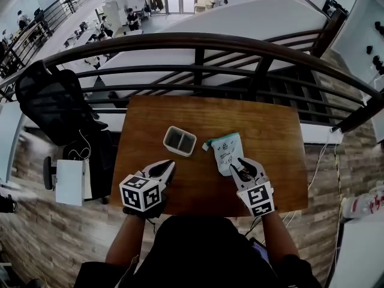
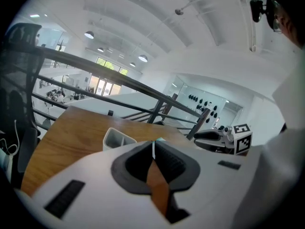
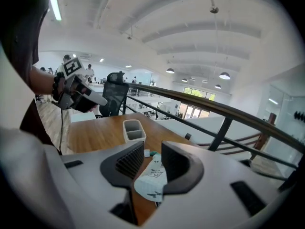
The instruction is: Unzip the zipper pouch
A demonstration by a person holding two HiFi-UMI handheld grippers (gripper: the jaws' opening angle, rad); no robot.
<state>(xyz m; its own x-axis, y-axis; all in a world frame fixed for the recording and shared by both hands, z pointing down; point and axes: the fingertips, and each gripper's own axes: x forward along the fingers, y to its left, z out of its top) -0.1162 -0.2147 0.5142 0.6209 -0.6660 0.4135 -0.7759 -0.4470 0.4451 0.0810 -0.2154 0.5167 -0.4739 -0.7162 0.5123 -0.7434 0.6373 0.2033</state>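
The zipper pouch (image 1: 227,152), white with teal print and a teal end, lies flat on the wooden table (image 1: 270,125) right of centre. My right gripper (image 1: 242,167) sits at the pouch's near end. In the right gripper view the pouch (image 3: 151,178) lies between and below the parted jaws of that gripper (image 3: 151,150), and a gap shows at the left pad, so it is open. My left gripper (image 1: 166,168) rests near the table's front left, shut with nothing in it (image 2: 153,144), well apart from the pouch.
A white two-compartment container (image 1: 179,140) stands mid-table, just left of the pouch. A dark metal railing (image 1: 198,44) runs behind the table's far edge. A black office chair (image 1: 51,101) and a white box (image 1: 71,182) stand left of the table.
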